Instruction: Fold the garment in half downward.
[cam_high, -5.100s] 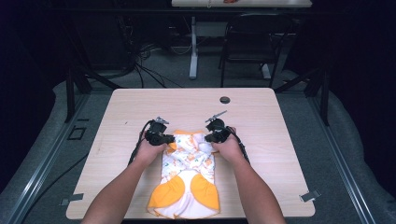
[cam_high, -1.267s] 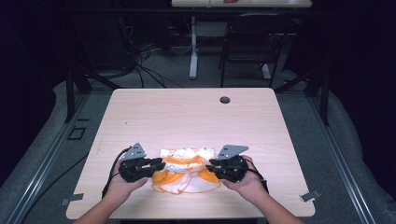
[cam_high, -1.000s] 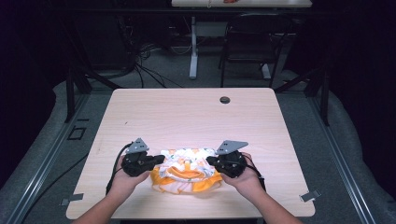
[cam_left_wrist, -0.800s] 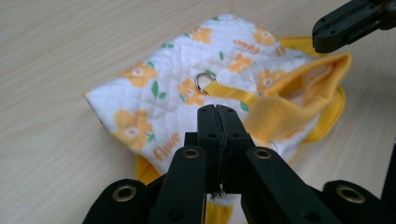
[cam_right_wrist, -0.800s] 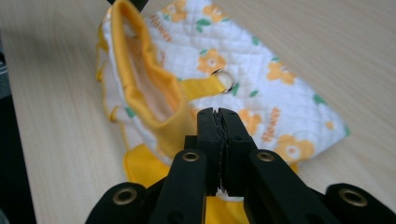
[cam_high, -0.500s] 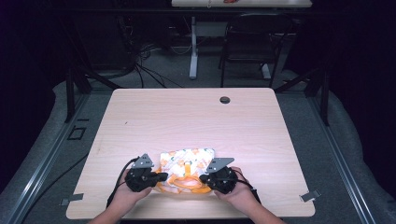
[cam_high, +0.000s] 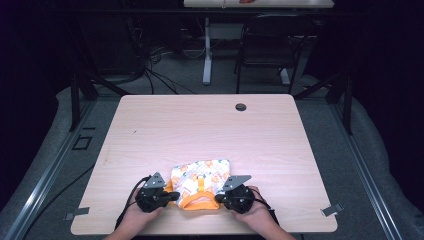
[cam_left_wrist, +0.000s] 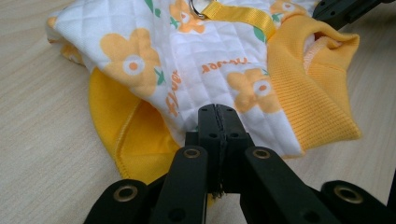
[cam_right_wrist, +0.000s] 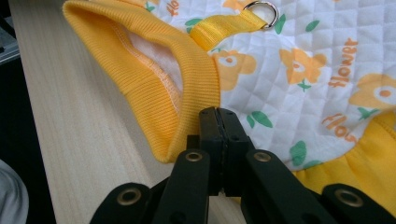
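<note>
Garment (cam_high: 200, 182): small quilted piece, white with orange flowers, orange ribbed trim, a yellow strap (cam_left_wrist: 240, 14) with a metal ring (cam_right_wrist: 261, 9). It lies bunched in a folded packet on the table (cam_high: 210, 125), close to the near edge, about midway across. All places below are given relative to the garment.

Left of the garment: left gripper (cam_high: 172, 196), held in a hand (cam_high: 140, 215) coming in from the near edge. Jaws together. In the left gripper view the tips (cam_left_wrist: 218, 122) sit at the garment's white quilted edge, and a thin layer appears pinched between them; orange lining shows underneath.

At the garment's middle: strap and ring face up, ribbed opening toward the near edge.

Right of the garment: right gripper (cam_high: 218, 198), also hand-held, jaws together. In the right gripper view the tips (cam_right_wrist: 218, 122) meet where the ribbed orange cuff (cam_right_wrist: 154, 79) joins the quilted panel; cloth appears clamped here too, though only a thin fold.

Beyond the garment, near the table's far edge: a dark round grommet (cam_high: 241, 106), well apart.

Step in hand, judged: a fold has been brought toward the near edge and is being laid down, both corners pinched low to the table.

Next move, judged: set the fold flat and square, part both jaws together so neither corner drags, draw back without lifting the top layer.
</note>
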